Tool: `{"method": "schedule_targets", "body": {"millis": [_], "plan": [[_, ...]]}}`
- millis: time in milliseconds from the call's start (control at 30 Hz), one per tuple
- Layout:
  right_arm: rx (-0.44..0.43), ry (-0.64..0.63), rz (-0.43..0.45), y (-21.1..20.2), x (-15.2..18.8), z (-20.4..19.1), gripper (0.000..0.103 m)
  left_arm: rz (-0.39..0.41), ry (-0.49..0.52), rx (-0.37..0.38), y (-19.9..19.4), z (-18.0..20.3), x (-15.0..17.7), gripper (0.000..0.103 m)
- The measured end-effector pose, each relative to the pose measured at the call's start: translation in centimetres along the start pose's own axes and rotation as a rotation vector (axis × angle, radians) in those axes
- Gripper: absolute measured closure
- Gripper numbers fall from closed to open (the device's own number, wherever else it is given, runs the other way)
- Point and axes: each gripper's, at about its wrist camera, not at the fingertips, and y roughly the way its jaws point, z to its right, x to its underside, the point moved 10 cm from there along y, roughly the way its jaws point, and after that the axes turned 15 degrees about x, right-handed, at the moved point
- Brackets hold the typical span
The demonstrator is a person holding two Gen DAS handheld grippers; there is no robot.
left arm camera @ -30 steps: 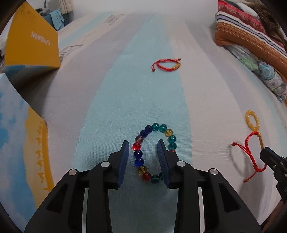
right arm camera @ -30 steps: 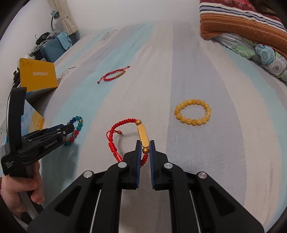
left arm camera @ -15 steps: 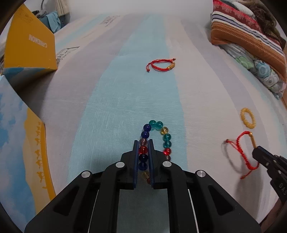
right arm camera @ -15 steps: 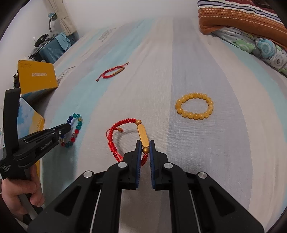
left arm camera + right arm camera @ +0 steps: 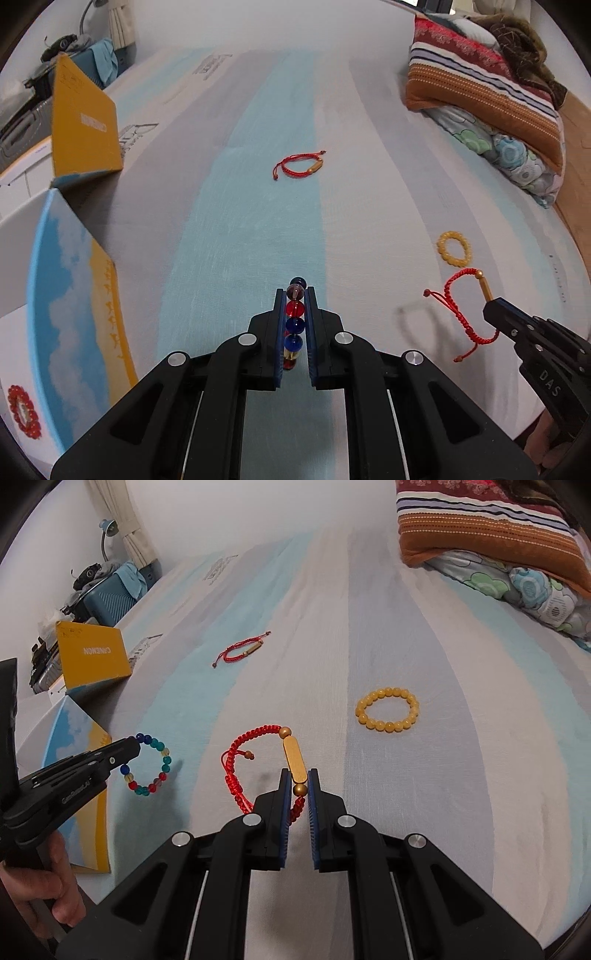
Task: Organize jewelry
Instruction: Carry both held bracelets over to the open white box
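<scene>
Left tongs (image 5: 294, 295): clamped on bead bracelet (image 5: 147, 764), lifted beside yellow box (image 5: 92, 657). Right tongs (image 5: 297, 782): pinching red cord bracelet (image 5: 255, 760), right of box. Beads hard, slippery; cord limp, light; grip near bar.

A striped bedsheet (image 5: 369, 627) in pale blue, grey and off-white bands covers the bed and serves as the landmark. At the sheet's far right corner lies a folded striped blanket (image 5: 480, 85) in orange, red, white and navy, resting on top of a floral quilt (image 5: 532, 587). On the sheet's left edge stands a yellow box (image 5: 92, 653) with white lettering. Nearer along that same left edge sits a box printed with blue sky and clouds (image 5: 70, 302). Beyond the sheet's far left corner are a teal suitcase (image 5: 107, 603) with clothes piled on it, a desk lamp (image 5: 107, 530) and a curtain (image 5: 136, 524).
</scene>
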Motion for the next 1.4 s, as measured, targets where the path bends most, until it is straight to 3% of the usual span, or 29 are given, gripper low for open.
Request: {"method": "schedule_targets", "body": {"millis": [700, 1400], "plan": [[0.024, 0.030, 0.024, -8.9, 1.2, -1.7, 0.095, 0.033, 0.032, 0.013, -9.7, 2.0, 1.2, 0.094], [-0.027, -0.041, 0.107, -15.1, -0.3, -8.8, 0.095, 0.116, -0.015, -0.033, -19.0, -3.2, 1.6, 0.094]]}}
